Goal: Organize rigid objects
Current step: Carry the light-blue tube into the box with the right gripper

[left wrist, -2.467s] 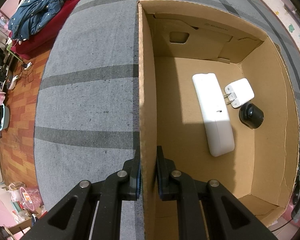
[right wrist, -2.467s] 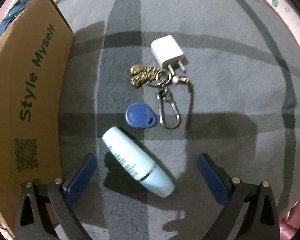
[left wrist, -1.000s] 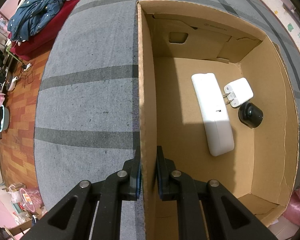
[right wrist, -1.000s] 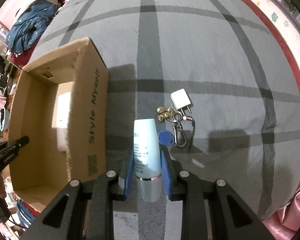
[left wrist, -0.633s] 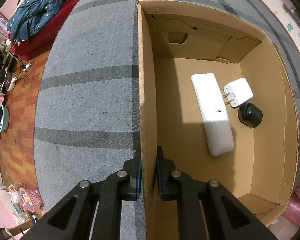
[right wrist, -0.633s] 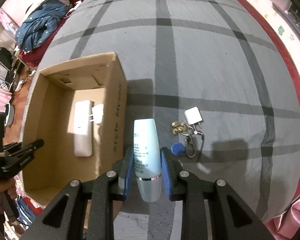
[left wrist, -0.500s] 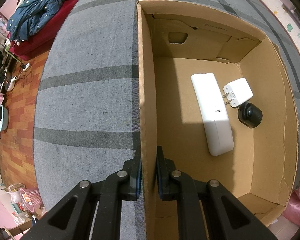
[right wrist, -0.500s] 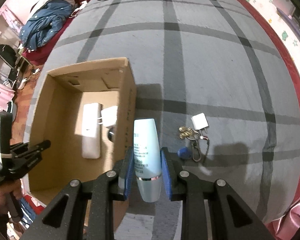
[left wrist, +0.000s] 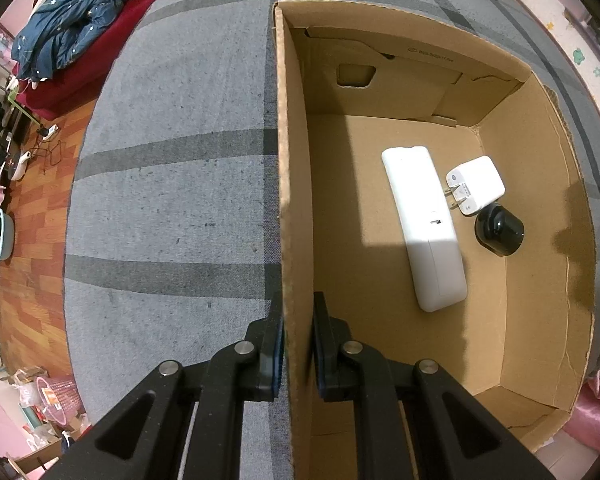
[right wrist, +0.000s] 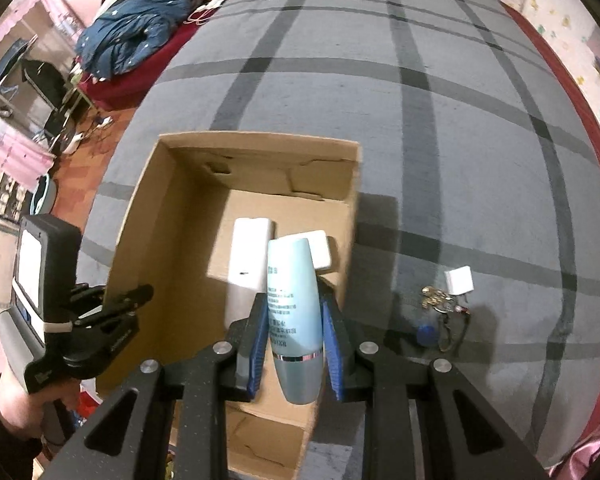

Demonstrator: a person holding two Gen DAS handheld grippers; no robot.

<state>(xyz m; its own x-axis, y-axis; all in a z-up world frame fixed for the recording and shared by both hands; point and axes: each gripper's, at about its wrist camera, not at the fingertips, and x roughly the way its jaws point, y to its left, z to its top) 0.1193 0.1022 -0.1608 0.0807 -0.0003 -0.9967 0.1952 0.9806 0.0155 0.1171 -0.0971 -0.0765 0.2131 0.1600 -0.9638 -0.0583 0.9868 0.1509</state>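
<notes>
1. Your left gripper (left wrist: 298, 344) is clamped on the near end of the left wall of the open brown cardboard box (left wrist: 292, 160), one pad on each face of that wall, pointing straight down.
2. Your right gripper (right wrist: 296, 340) grips the pale blue tapered plastic bottle (right wrist: 294, 300), pads pressed on both its sides. The bottle's long axis runs along the fingers; its flattened narrow end points forward and down, and its rounded darker cap end, past a silver band, sits back between the fingers.
3. In the right wrist view the bottle hangs over the box's right half, just inside its right wall.
4. On the box floor lie a long white rectangular plastic case (left wrist: 424, 232), a white wall charger (left wrist: 476, 184) touching it, and a small black round cap (left wrist: 500, 230) just beside the charger. The left half of the floor is bare cardboard.
5. Outside the right wall, on the grey plaid bedspread (right wrist: 460, 100), lie a small white plug adapter (right wrist: 459, 280) and a keyring bunch with a blue fob (right wrist: 440, 320).
</notes>
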